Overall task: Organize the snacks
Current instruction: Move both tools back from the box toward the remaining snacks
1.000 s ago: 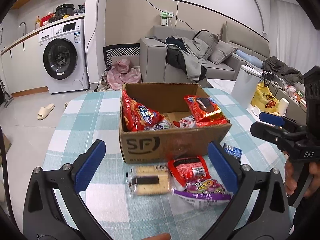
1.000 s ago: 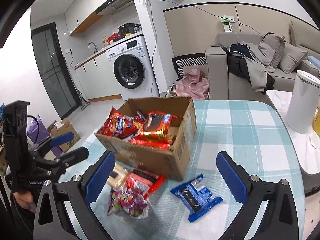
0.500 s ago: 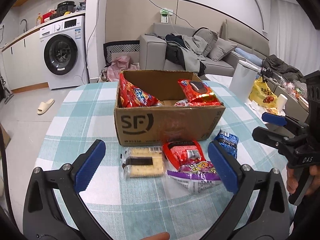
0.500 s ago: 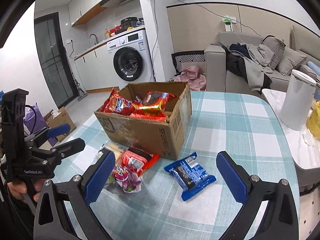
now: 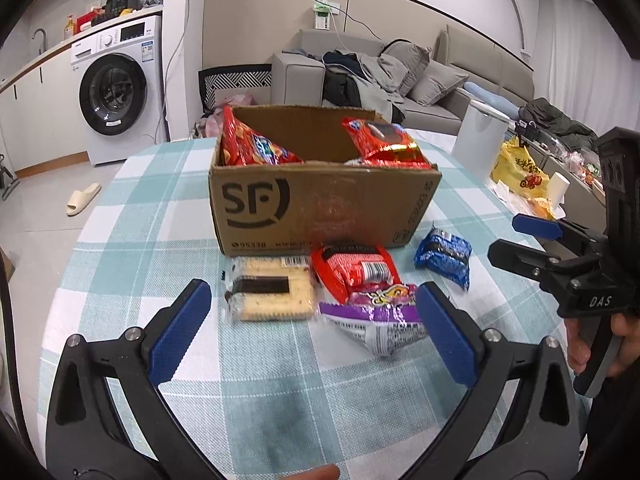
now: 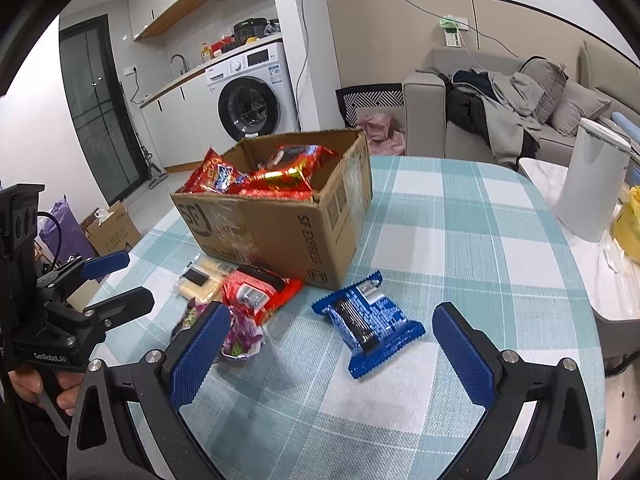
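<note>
Slipper (image 5: 83, 199) in left view only

One cardboard box (image 5: 324, 204), two red packets inside (image 5: 256, 146), four snack packets on table (image 6: 366, 322)

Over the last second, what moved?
Both tongs, left and right, backed off and dropped lower toward the table, so the cardboard box sits higher in view. Both stayed open and empty. Box and the four loose packets did not move.
</note>
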### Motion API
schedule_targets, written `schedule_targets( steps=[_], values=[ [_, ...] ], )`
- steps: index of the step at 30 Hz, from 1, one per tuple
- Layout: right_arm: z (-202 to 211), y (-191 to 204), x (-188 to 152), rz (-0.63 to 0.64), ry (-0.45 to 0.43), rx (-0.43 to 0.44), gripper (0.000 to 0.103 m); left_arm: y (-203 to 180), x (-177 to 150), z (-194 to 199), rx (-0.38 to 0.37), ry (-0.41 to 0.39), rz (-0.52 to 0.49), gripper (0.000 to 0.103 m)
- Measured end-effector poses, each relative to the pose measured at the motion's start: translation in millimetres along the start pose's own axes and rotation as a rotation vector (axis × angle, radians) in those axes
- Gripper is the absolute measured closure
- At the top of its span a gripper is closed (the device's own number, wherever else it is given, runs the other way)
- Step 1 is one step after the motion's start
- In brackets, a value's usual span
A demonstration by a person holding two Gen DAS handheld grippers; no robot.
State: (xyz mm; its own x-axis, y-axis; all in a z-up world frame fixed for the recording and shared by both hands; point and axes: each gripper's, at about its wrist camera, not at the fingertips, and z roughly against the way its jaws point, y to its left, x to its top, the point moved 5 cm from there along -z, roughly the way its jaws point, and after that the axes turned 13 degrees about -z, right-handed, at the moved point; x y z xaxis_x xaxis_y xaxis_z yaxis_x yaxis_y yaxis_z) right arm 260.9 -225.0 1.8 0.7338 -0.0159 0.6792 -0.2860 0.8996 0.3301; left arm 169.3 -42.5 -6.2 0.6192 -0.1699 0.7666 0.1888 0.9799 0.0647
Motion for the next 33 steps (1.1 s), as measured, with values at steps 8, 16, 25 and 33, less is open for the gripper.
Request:
schedule_targets(
  steps=[8, 16, 25, 33],
  values=[
    [-18, -12, -7, -0.022, 0.056, -0.024, 0.000, -10, -8, -8, -0.037, 0.024, -0.012, 0.001],
    [-38, -25, -11, -0.041, 0.123, -0.039, 0.000, -19, -14, -14, -0.073, 0.040, -0.019, 0.001],
    [-60, -38, -12, -0.037, 0.161, -0.078, 0.001, -29, -20, -21, -0.089, 0.062, -0.044, 0.001],
    [-70, -45, -10, -0.019, 0.174, -0.101, 0.009, -34, -24, -30, -0.101, 0.082, -0.040, 0.001]
  ],
)
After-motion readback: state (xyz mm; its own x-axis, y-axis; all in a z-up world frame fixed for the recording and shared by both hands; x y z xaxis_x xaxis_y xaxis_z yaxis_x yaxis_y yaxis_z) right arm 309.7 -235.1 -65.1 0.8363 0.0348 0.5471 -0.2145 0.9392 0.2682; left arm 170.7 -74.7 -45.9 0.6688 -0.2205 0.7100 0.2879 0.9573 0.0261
